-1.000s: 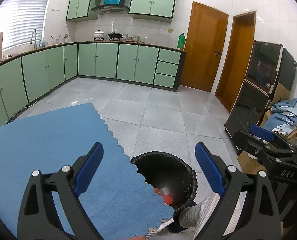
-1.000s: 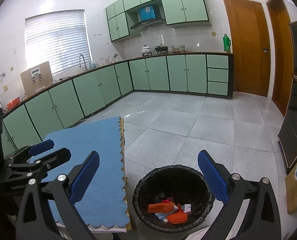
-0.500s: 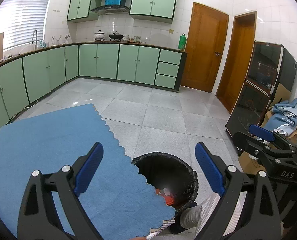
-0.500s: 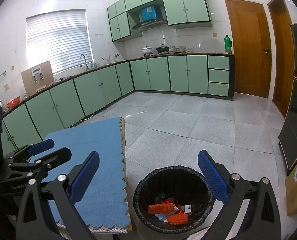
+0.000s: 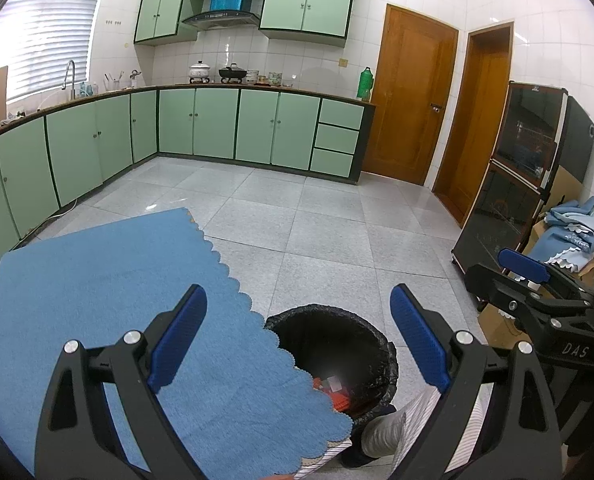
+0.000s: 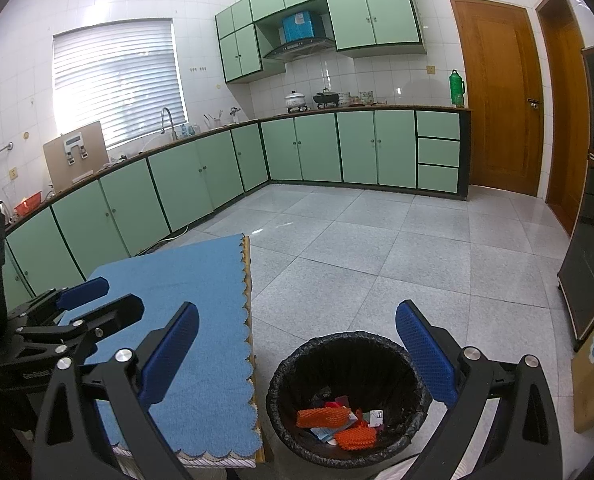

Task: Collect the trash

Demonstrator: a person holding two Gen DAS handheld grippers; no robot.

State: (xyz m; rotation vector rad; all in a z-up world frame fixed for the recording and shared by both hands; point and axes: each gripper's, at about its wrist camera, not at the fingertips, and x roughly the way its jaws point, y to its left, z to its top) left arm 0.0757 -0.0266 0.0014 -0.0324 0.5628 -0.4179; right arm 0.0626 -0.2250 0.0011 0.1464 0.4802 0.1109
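We hold the left gripper above the near corner of the table, its blue fingers spread wide with nothing between them. Our right gripper hangs over the bin, its fingers equally wide apart and empty. The bin, lined with a black bag, stands on the tiled floor just beside the table. The trash lies at its bottom: orange mesh pieces and scraps of paper. The blue cloth covering the table is bare.
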